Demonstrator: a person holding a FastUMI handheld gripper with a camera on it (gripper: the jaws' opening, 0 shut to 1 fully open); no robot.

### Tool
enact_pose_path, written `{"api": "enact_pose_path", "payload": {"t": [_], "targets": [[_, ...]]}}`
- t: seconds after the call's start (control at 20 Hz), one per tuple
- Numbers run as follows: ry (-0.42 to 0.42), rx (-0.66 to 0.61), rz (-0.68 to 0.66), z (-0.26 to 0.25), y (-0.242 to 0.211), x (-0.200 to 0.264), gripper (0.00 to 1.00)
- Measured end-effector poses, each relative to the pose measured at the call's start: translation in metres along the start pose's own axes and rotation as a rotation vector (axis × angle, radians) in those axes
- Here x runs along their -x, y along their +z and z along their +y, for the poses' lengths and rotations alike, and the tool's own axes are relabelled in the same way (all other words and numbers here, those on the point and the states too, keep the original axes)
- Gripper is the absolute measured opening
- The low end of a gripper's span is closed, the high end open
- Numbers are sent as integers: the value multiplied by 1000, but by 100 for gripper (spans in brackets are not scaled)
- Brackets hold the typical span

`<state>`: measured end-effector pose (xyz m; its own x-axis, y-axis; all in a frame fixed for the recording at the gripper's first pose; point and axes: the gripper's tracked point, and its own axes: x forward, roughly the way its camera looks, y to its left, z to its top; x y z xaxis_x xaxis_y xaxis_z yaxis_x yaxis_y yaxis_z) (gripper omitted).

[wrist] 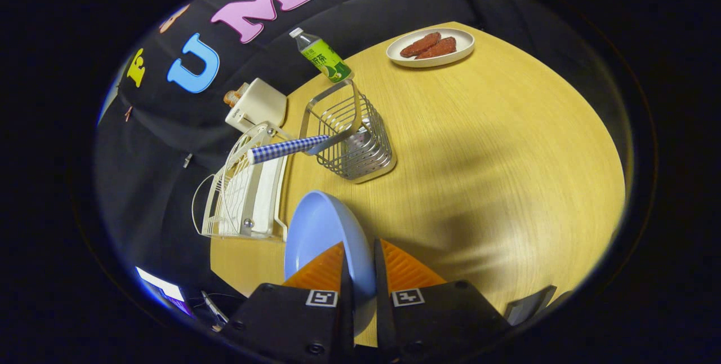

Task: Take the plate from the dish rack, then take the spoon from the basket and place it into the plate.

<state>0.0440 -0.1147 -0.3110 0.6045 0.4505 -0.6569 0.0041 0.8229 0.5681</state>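
My gripper is shut on the rim of a light blue plate, which stands on edge between the fingers and is held above the wooden table. Just beyond the plate, to the left, stands the white wire dish rack. Further ahead is a metal wire basket. A spoon with a blue-and-white checked handle leans out of the basket toward the rack; its bowl end is down inside the basket.
A green drink bottle stands behind the basket. A white box-shaped appliance sits beyond the rack at the table's edge. A white oval dish with brown food pieces lies at the far side of the table.
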Motion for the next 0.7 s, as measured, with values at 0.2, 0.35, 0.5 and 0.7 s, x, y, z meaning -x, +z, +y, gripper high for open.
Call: {"api": "enact_pose_path", "payload": {"t": [0.2,0.35,0.5,0.7], "targets": [[38,87,-12,-3,2,8,40],[62,216,-91,-2,17,24,84],[29,412,-236,2,53,47,99],[57,613,-404,39,89,61,98]]}}
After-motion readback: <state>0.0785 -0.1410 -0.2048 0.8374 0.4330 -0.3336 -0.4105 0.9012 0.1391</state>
